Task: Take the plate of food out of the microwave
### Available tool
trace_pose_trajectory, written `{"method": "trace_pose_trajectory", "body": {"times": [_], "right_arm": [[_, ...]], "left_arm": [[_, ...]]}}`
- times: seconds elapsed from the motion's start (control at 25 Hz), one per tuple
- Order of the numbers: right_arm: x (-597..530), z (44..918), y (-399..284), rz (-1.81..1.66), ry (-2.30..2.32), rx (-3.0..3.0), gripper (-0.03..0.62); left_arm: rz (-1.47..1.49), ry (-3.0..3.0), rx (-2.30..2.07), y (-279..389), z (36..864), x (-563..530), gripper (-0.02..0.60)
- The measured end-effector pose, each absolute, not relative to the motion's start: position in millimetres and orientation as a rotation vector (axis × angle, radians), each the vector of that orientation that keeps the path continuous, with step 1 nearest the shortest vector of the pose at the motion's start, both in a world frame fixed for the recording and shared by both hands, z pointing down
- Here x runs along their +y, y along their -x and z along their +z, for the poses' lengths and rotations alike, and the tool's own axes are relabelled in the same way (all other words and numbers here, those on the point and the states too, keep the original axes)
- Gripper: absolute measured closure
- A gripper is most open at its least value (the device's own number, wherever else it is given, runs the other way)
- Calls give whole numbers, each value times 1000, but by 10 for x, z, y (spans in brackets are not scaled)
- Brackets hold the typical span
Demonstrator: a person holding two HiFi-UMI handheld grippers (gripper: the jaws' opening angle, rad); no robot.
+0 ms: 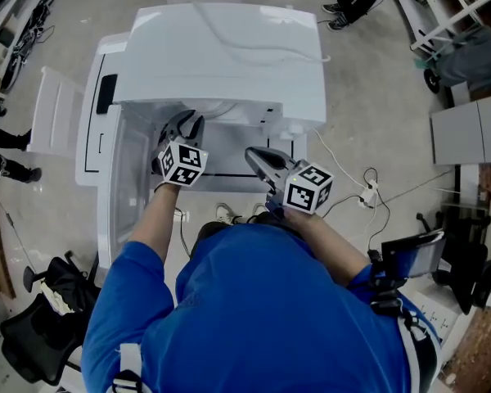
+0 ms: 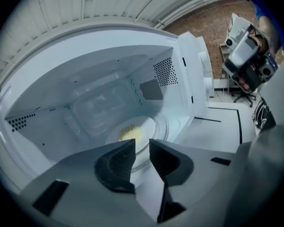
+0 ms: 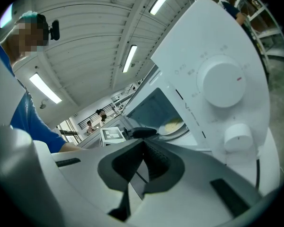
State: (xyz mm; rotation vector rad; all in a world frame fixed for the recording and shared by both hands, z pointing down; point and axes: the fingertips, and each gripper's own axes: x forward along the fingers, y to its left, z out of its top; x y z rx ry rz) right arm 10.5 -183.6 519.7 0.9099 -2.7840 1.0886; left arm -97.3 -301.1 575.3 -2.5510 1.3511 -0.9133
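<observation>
A white microwave (image 1: 229,56) stands with its door (image 1: 98,150) swung out to the left. Inside, a white plate (image 2: 143,126) with yellow food (image 2: 128,132) rests on the glass turntable (image 2: 164,126). The plate (image 3: 173,126) also shows through the opening in the right gripper view. My left gripper (image 1: 188,125) is at the mouth of the cavity, just short of the plate. Its jaws (image 2: 142,148) stand open with nothing between them. My right gripper (image 1: 255,155) hangs in front of the control panel, and its jaws (image 3: 142,145) meet at the tips, shut and empty.
Two white knobs (image 3: 222,82) (image 3: 236,136) sit on the microwave's panel right of the cavity. Cables and a power strip (image 1: 367,193) lie on the floor at the right. A black chair (image 1: 41,334) stands lower left, a person's feet (image 1: 342,15) show beyond the microwave.
</observation>
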Motion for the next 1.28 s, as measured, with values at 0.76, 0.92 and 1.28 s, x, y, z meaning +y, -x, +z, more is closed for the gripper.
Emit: {"method": "trace_pose_trajectory", "body": {"times": [0.76,0.92,1.28], "right_arm": [[-1873,5139,-211,1082,-971,-2788,597],[-1891,5127,-239,1083,-988,-2792,597],[-1916,5073,-292,1067,-1012,-2803,597]], "left_arm": [[-1279,2107,822,877,5980,-3170,462],[-1306,2065,748,855,6017,-3188,462],[-1366,1928,581,793,6094,-3213,462]]}}
